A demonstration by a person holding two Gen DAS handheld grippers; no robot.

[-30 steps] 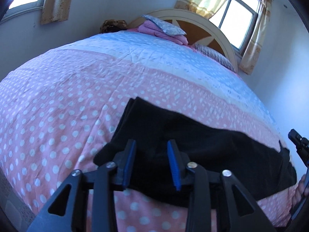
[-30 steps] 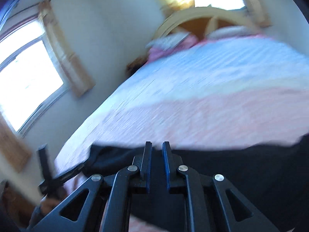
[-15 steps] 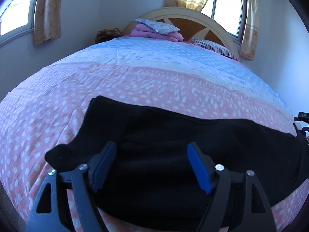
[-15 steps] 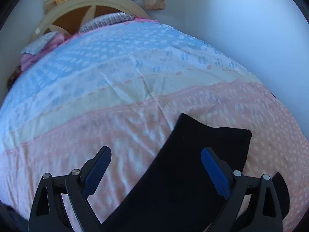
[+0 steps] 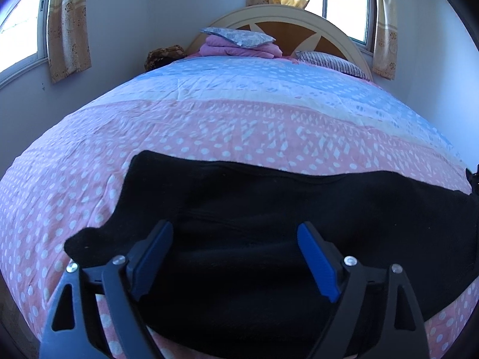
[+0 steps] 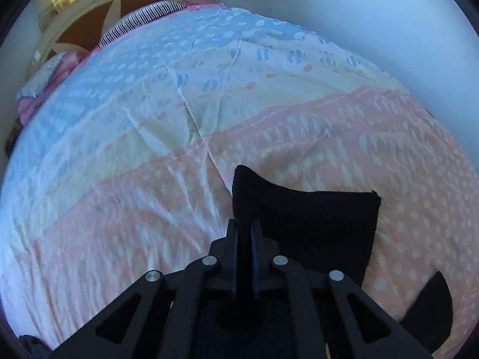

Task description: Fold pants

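Black pants (image 5: 269, 197) lie spread across the near, pink part of the bed, running from left to right in the left wrist view. My left gripper (image 5: 235, 226) hovers over their wide end with its jaws opening; the blue pads (image 5: 314, 257) stand apart and pinch nothing. In the right wrist view the leg end of the pants (image 6: 314, 218) lies flat, and my right gripper (image 6: 243, 224) is shut on its left edge, where the near corner is raised a little. Another black flap (image 6: 431, 308) shows at the lower right.
The bedspread (image 5: 209, 125) is pink with white dots near me, then cream and blue toward the headboard (image 5: 287, 21). Folded pink bedding with a grey pillow (image 5: 239, 45) and a striped pillow (image 5: 329, 61) lie there. A wall (image 6: 389, 15) runs close along the right side.
My left jaws went from nearly closed to wide apart over the pants. My right gripper swung from the pants' middle to the leg end, opened wide, then closed on its edge.
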